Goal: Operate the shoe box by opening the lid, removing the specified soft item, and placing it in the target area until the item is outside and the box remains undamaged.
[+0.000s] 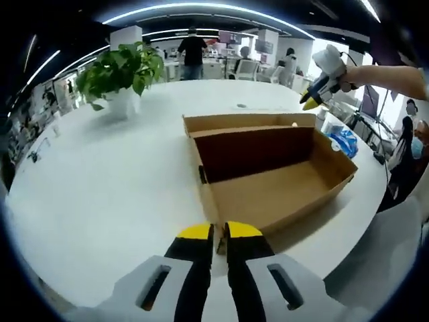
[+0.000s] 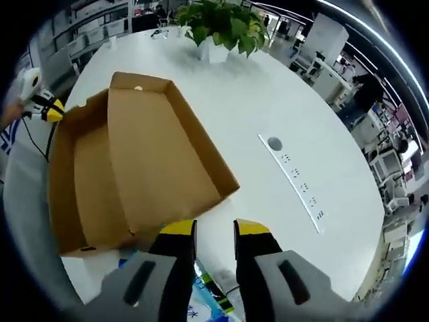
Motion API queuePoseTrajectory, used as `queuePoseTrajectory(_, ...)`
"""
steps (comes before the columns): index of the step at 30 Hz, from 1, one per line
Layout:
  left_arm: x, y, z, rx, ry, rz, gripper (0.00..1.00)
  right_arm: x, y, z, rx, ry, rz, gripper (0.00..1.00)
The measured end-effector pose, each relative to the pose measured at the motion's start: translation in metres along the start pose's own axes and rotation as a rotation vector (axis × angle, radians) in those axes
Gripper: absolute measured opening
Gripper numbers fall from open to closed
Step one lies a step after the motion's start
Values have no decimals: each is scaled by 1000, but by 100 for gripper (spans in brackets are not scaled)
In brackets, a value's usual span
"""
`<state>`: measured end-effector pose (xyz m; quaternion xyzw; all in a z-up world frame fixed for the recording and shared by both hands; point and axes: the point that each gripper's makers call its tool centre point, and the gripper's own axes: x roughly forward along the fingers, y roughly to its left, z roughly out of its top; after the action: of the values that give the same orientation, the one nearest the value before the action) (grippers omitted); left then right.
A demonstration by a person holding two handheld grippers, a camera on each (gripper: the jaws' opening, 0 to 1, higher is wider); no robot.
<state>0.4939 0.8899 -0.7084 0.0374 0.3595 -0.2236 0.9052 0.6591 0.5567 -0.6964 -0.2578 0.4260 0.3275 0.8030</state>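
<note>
An open cardboard shoe box [image 1: 281, 191] sits on the round white table [image 1: 114, 181], with its inside bare. Its lid [image 1: 248, 122] is folded back on the far side. My left gripper [image 1: 220, 235] is at the box's near corner, its yellow-tipped jaws closed on the cardboard wall. It also appears at that corner as the left gripper [image 2: 52, 107]. My right gripper [image 2: 214, 231] hovers over the lid [image 2: 161, 154] edge, open with nothing between its jaws. A person's arm holds the right gripper [image 1: 312, 99] high. A soft blue-and-white packet [image 1: 345, 141] lies on the table beside the box, under the right gripper as the packet [image 2: 201, 295].
A potted green plant [image 1: 124, 70] in a white pot stands at the table's far side, seen too as the plant [image 2: 218, 23]. A socket strip [image 2: 298, 184] and a round cap [image 2: 273, 143] are set into the tabletop. People [image 1: 193, 50] and desks fill the office behind.
</note>
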Motion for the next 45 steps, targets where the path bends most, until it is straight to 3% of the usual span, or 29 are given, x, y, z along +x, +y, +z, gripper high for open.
queuePoseTrajectory(7, 1, 1, -1, -1, 4, 7, 3, 12, 5, 0, 37, 4, 17, 17)
queuePoseTrajectory(18, 3, 5, -3, -24, 1, 10, 2, 32, 8, 2, 166, 8, 26, 15)
queuePoseTrajectory(23, 3, 7, -4, -27, 1, 12, 2, 39, 6, -4, 300, 51, -4, 14)
queuePoseTrajectory(26, 4, 8, -4, -25, 3, 12, 2, 42, 7, -4, 329, 55, 0, 13)
queuePoseTrajectory(39, 5, 8, -4, -85, -2, 4, 1, 42, 6, -5, 417, 75, -47, 5)
queuePoseTrajectory(45, 5, 5, -3, -85, 1, 1, 1, 37, 6, -5, 407, 70, -65, 3)
